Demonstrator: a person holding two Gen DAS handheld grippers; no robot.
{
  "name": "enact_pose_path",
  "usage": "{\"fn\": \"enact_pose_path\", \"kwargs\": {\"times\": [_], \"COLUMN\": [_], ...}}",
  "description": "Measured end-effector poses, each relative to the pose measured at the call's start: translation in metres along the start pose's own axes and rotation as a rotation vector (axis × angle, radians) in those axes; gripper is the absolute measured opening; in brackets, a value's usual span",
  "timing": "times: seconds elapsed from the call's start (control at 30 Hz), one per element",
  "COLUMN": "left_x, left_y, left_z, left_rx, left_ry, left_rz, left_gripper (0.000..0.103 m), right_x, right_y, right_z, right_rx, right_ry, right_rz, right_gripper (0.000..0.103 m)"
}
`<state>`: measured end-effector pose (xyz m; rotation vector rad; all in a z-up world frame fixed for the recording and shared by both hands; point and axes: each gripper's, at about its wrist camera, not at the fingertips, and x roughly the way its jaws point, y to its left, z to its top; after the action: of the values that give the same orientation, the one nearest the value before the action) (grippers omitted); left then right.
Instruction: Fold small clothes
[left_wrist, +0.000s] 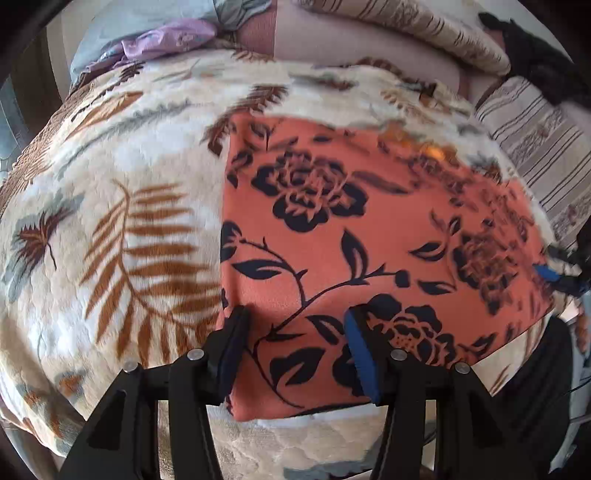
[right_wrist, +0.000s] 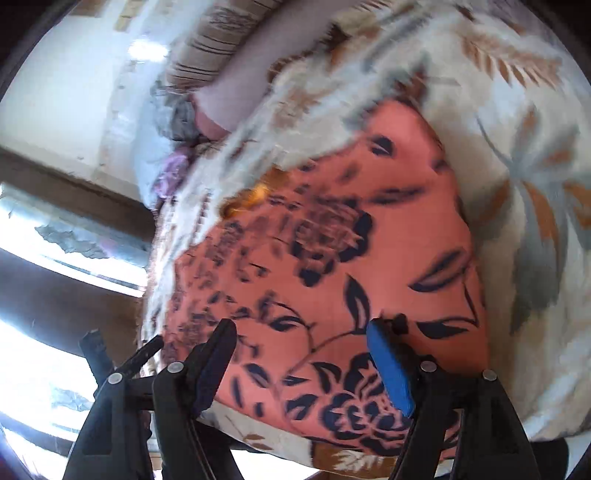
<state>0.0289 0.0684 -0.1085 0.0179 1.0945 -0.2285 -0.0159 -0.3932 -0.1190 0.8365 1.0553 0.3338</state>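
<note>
Both tools apart, nothing clamped, over the orange cloth.

Left tool (left_wrist: 295, 314) at lower centre of its view: fingers spread above the near edge of the orange floral cloth (left_wrist: 351, 229), which lies flat on the leaf-print blanket (left_wrist: 129, 184) on the bed. Right tool (right_wrist: 303, 328) at lower centre of its view, fingers also spread over the cloth (right_wrist: 351, 258); view blurred. Lilac and grey garments (left_wrist: 162, 37) bunched at upper left, striped pillow (left_wrist: 535, 147) at right.
</note>
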Motion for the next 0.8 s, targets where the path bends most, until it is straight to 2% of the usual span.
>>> {"fn": "enact_pose_path", "kwargs": {"times": [0.03,0.07,0.13,0.2,0.27,0.33,0.43,0.47,0.57,0.63,0.73,0.8], "left_x": [-0.006,-0.013,-0.029,-0.042,-0.044,-0.032,0.006,0.009,0.0,0.001,0.028,0.058], "left_y": [-0.004,-0.007,-0.01,-0.014,-0.019,-0.023,-0.027,-0.026,-0.023,-0.017,0.003,0.018], "left_z": [-0.001,0.003,0.012,0.022,0.028,0.029,0.03,0.032,0.053,0.072,0.101,0.116], "left_rx": [0.021,0.027,0.028,0.028,0.021,0.027,0.053,0.045,0.013,-0.003,-0.076,-0.112], "left_ry": [-0.025,-0.02,-0.064,-0.112,-0.125,-0.098,0.015,0.018,-0.042,-0.07,-0.042,0.001], "left_rz": [0.017,0.033,0.037,0.021,-0.019,-0.03,0.008,0.008,-0.034,-0.046,-0.048,-0.01], "left_gripper": [0.055,0.054,0.054,0.055,0.055,0.055,0.055,0.055,0.055,0.055,0.055,0.055], "right_x": [-0.005,-0.008,-0.018,-0.022,-0.02,-0.013,0.004,0.01,0.023,0.023,0.019,0.018], "right_y": [0.0,0.007,0.029,0.041,0.044,0.044,0.039,0.035,0.011,-0.013,-0.053,-0.055], "right_z": [0.003,0.007,0.018,0.031,0.047,0.061,0.081,0.09,0.119,0.135,0.144,0.143], "right_rx": [0.02,0.015,-0.085,-0.125,-0.102,-0.09,-0.064,-0.051,0.021,0.077,0.234,0.215], "right_ry": [-0.008,-0.003,-0.031,-0.046,-0.053,-0.05,-0.017,-0.015,-0.023,-0.071,-0.128,-0.133], "right_rz": [0.003,-0.033,-0.068,-0.034,-0.017,0.004,0.062,0.068,0.064,0.019,0.15,0.167], "right_gripper": [0.074,0.074,0.076,0.076,0.076,0.076,0.076,0.076,0.076,0.076,0.076,0.076]}}
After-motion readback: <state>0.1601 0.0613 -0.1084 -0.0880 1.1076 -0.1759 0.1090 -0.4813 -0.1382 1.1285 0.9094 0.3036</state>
